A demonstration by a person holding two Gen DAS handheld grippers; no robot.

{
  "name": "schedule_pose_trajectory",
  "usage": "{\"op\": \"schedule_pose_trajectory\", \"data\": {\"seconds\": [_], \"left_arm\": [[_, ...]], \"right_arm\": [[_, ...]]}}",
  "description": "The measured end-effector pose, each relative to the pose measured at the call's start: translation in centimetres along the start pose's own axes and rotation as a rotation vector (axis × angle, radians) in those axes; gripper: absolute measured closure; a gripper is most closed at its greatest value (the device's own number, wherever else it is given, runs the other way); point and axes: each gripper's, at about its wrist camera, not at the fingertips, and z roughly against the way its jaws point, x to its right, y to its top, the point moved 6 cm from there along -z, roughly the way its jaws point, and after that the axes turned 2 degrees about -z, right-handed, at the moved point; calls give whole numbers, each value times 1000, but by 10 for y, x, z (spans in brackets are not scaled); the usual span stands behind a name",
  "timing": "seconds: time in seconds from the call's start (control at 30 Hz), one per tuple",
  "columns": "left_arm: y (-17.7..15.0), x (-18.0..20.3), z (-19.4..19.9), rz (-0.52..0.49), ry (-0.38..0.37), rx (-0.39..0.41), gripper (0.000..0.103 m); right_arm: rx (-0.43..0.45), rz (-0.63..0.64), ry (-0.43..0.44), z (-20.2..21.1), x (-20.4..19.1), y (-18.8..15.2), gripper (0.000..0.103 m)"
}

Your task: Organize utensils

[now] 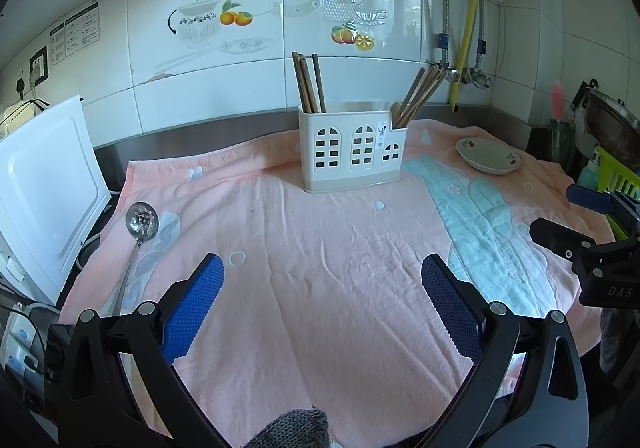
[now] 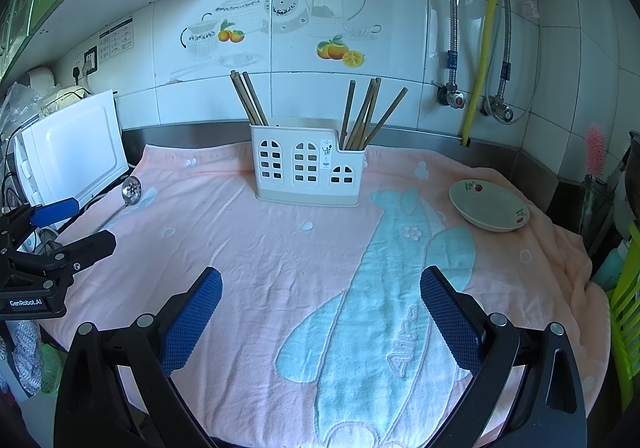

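Note:
A white utensil holder (image 1: 352,148) (image 2: 306,164) stands at the back of a pink towel (image 1: 320,268) (image 2: 260,268). Brown chopsticks stand in its left compartment (image 1: 308,84) (image 2: 248,98) and in its right compartment (image 1: 420,96) (image 2: 368,112). A metal slotted ladle (image 1: 140,224) (image 2: 130,188) lies on the towel's left edge. A small ceramic dish (image 1: 488,156) (image 2: 488,208) sits at the right. My left gripper (image 1: 322,296) is open and empty over the towel's front. My right gripper (image 2: 320,308) is open and empty, also seen at the right of the left wrist view (image 1: 572,216).
A white appliance (image 1: 44,188) (image 2: 72,152) stands at the left edge of the counter. A green rack (image 1: 616,176) (image 2: 628,308), a pan (image 1: 612,124) and a pink brush (image 2: 595,150) crowd the right side. Pipes and valves run down the tiled wall (image 2: 472,100).

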Motion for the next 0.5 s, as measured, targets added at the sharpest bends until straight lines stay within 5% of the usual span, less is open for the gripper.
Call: {"op": "schedule_pose_trajectory", "data": {"seconds": [0.5], "left_arm": [[-2, -1, -3, 0, 0, -10, 5]], "right_arm": [[-7, 0, 2, -5, 0, -2, 7]]}}
